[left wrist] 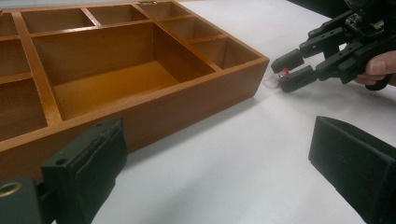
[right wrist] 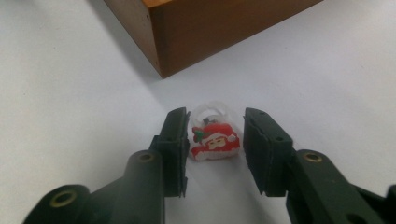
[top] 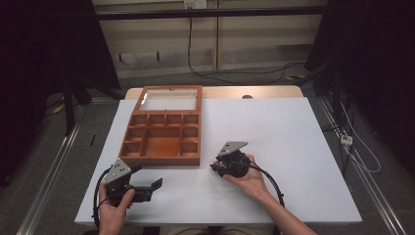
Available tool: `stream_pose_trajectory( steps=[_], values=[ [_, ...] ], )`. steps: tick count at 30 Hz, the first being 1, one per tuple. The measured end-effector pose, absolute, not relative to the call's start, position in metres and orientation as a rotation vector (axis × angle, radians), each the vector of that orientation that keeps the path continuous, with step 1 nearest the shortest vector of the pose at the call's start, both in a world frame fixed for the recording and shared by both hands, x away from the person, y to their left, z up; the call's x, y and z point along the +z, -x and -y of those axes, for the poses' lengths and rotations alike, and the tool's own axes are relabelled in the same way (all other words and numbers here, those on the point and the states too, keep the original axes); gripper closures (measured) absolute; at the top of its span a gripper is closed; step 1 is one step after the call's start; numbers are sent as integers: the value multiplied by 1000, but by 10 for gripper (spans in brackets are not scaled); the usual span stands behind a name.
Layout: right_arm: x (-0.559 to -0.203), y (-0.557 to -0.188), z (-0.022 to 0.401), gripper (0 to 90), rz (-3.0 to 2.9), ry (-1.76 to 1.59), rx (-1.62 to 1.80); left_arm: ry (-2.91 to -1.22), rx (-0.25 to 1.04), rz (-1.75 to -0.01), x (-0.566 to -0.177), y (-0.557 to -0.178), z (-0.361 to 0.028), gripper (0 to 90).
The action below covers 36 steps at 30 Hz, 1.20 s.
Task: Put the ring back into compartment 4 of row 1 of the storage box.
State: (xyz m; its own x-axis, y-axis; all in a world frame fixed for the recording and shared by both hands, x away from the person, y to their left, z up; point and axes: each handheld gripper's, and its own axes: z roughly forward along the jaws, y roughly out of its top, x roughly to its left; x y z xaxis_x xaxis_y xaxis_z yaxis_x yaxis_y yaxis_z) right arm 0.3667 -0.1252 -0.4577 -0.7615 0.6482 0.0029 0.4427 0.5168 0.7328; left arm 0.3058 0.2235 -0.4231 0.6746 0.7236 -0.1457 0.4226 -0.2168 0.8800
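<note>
White bench (top: 274, 127) carries a wooden box (top: 164, 132); right gripper (right wrist: 214, 140) jaws straddle a Santa ring (right wrist: 215, 140), not clamped; left gripper (top: 147, 188) jaws spread wide.

White table (top: 293, 147) w/ wooden compartment box (top: 164, 133), lid open; small Santa trinket (right wrist: 215, 140) near box corner.

Brown wooden compartment box (top: 163, 136) sits on the white surface (top: 274, 132), left of centre, glass lid (top: 170, 99) open at 12 o'clock. Small red Santa ring (right wrist: 215, 139) lies on the surface off the box's near-right corner, at 4 o'clock, between the right gripper's (right wrist: 215, 149) fingers (right wrist: 173, 140). Left gripper (top: 156, 185) at the box's 7 o'clock.
</note>
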Motion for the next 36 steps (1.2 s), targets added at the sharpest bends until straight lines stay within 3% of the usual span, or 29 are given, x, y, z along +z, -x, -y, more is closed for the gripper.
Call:
stream_pose_trajectory(
  steps=[9, 36],
  values=[
    [-458, -367, 124, 691, -2493, -907, 1096, -1847, 365, -906, -423, -305, -224, 42],
    [-445, -364, 133, 696, -2440, -916, 1177, -1848, 366, -909, -423, -305, -225, 42]
  ],
)
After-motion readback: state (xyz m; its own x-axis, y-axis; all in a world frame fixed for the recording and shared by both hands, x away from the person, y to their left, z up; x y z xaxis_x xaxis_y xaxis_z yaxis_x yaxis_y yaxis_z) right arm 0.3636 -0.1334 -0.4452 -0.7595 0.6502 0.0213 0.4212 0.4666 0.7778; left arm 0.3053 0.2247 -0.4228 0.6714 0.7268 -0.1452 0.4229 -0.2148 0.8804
